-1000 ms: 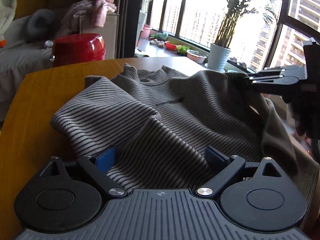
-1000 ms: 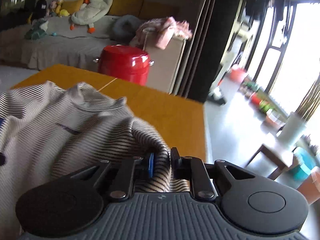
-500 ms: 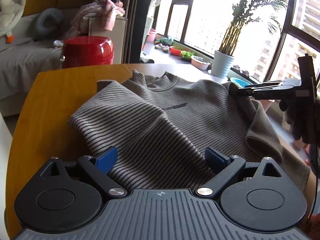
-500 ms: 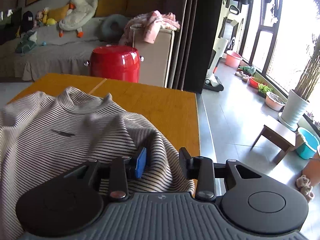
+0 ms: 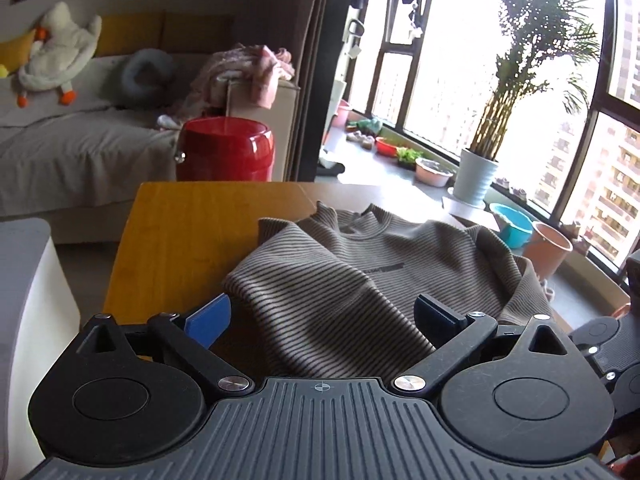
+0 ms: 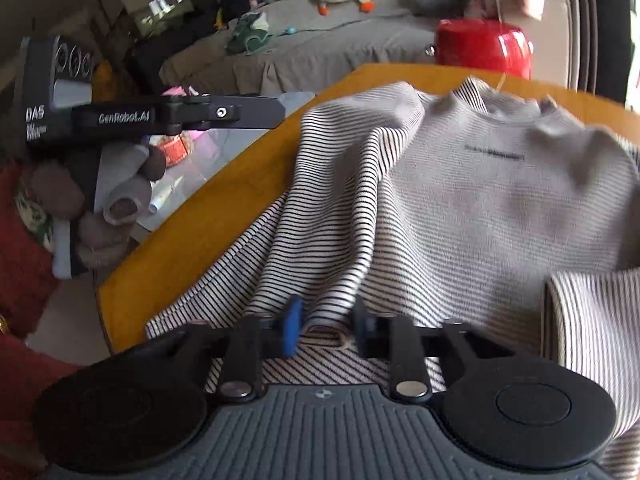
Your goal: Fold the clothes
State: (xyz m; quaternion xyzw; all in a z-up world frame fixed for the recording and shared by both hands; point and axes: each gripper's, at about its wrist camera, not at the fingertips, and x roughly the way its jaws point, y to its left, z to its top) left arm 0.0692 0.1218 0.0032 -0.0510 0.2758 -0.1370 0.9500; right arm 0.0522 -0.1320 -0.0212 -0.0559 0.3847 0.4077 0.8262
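A grey sweater with thin dark stripes (image 5: pixel 360 280) lies crumpled on the wooden table (image 5: pixel 180 232), collar at the far side. My left gripper (image 5: pixel 322 320) hangs over its near left part, jaws wide open, no pad pressing the cloth. In the right wrist view the sweater (image 6: pixel 480 200) spreads ahead on the table (image 6: pixel 224 216). My right gripper (image 6: pixel 326 328) is closing at the near hem, with a raised fold of the striped cloth pinched between its pads. The left gripper (image 6: pixel 276 114) shows side-on at upper left, held by a gloved hand (image 6: pixel 120 200).
A red stool (image 5: pixel 226 148) and a grey sofa with a plush duck (image 5: pixel 56 52) stand beyond the table's far edge. A potted plant (image 5: pixel 476 180), a blue basin (image 5: pixel 512 220) and a pink pot (image 5: pixel 548 248) sit by the windows on the right. A white block (image 5: pixel 24 300) stands left.
The left gripper drew back and rose, still open. The right gripper opened, let go of the fold at the sweater's right side, swung left and down, and now closes on a fold at the near hem.
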